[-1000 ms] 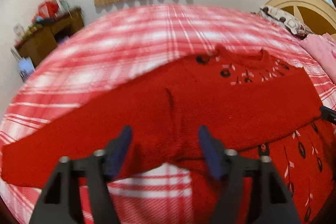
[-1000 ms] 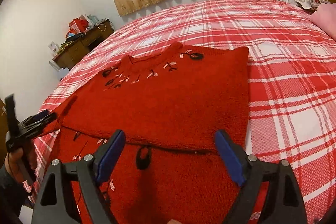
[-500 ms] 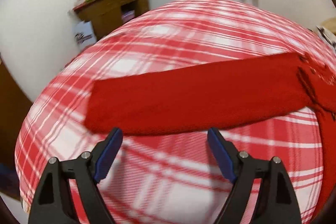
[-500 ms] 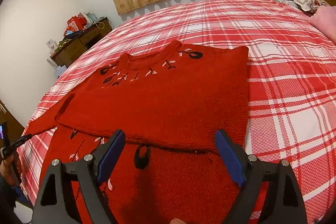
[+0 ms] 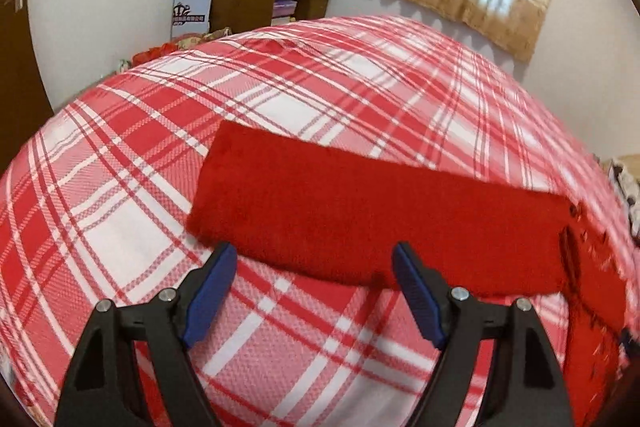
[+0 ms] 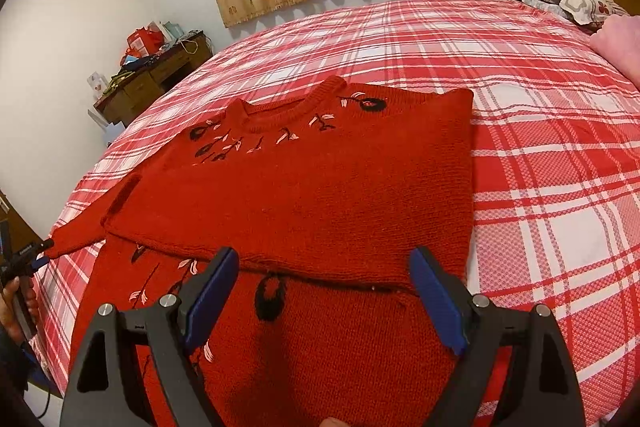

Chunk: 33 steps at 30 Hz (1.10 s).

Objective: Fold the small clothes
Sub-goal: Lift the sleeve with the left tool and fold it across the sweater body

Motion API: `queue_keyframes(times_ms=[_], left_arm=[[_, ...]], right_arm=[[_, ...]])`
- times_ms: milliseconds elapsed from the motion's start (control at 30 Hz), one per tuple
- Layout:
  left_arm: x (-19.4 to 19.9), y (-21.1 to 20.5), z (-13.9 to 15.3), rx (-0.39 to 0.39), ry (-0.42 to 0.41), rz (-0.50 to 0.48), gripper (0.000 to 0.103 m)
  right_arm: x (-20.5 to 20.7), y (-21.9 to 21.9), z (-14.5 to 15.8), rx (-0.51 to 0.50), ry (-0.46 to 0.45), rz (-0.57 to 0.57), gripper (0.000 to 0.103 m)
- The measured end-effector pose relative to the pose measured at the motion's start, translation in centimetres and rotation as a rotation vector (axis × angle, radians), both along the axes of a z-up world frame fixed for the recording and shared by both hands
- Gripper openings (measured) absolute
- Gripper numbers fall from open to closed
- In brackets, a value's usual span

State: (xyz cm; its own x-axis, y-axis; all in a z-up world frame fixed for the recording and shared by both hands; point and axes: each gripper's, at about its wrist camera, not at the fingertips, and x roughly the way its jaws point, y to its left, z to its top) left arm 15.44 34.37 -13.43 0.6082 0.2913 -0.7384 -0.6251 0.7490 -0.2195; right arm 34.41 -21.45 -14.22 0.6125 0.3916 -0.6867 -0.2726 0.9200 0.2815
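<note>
Left claw [image 5: 314, 269] gapes empty just short of the red sweater's outstretched sleeve [image 5: 360, 211], lying crosswise toward the bed's [image 5: 120, 227] left edge; right claw [image 6: 324, 291], equally spread, hovers farther off.

Half-folded red sweater [image 6: 320, 195], flat on bed [image 6: 540, 131]

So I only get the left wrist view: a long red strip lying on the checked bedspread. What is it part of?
Observer: It's one sleeve of a red knitted sweater with black flowers stitched around the collar.
Visitor: Is the opposite side spread out too?
Observer: No, that side is already folded across the chest, and its cuff lies at the body's far edge.
Visitor: And the other tool?
Observer: The right tool is open above the sweater's lower half, holding nothing.
</note>
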Motion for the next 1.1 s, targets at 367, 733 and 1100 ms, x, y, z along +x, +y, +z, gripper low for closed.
queue_keyframes(times_ms=[367, 733, 1100], left_arm=[[-3.4, 5.9, 1.2, -0.082, -0.084, 0.167, 0.078], [-1.6, 4.3, -0.6, -0.247, -0.133, 0.137, 0.06], [-0.4, 5.1, -1.2, -0.217, -0.102, 0.151, 0.006]], right_arm=[[0.0, 0.2, 0.0, -0.018, -0.003, -0.001, 0.088], [0.0, 0.3, 0.0, -0.017, -0.003, -0.002, 0.088], [0.0, 0.2, 0.0, -0.018, -0.004, -0.003, 0.088]])
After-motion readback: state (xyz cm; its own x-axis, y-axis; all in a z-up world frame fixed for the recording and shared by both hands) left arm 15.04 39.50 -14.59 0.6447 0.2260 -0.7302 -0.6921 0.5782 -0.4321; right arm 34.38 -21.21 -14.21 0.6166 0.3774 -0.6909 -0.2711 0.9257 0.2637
